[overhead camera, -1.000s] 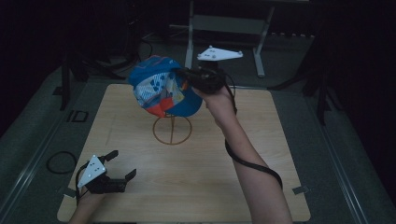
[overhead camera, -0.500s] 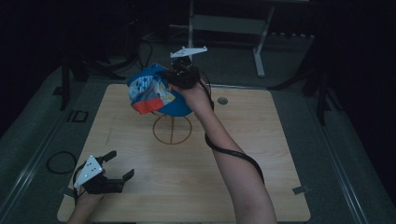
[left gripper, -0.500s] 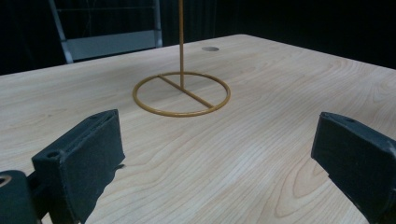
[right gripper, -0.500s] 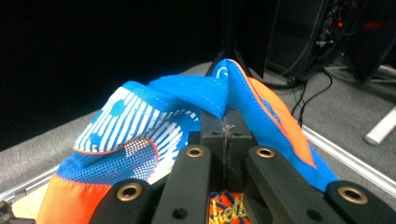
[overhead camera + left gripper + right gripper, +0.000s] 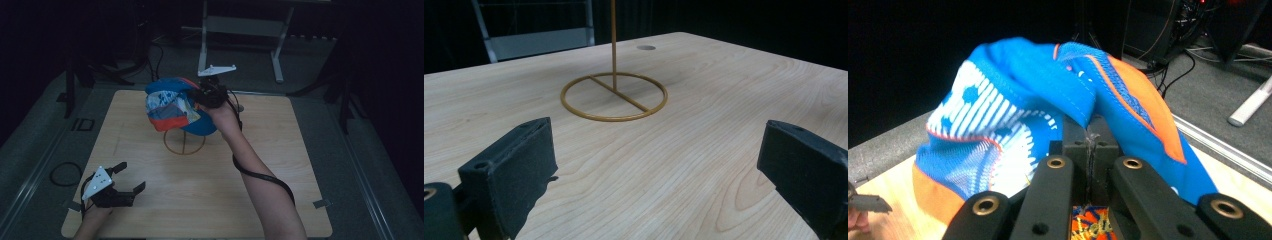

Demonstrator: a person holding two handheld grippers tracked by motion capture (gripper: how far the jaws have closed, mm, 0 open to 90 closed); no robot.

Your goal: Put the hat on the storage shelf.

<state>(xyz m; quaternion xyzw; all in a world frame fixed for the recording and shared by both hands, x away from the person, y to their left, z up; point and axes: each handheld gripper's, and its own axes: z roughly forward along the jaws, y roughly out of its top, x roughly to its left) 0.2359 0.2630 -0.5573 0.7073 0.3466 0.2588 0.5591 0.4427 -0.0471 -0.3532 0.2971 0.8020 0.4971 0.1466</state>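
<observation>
Light wood-grain tabletop (image 5: pixel 280 165), square, with a small round hole near its far edge; set on grey floor (image 5: pixel 350 150) in a dark room. Behind it a grey metal frame (image 5: pixel 240 25) on legs, with cables on the floor. At tabletop centre, a gold wire stand (image 5: pixel 614 95): ring base, upright rod. Blue, orange and white cap (image 5: pixel 175 107) held over the stand, pinched by the right tongs (image 5: pixel 200 95), pressed together on its fabric. Left tongs (image 5: pixel 127 176) spread, low over the near left corner.
</observation>
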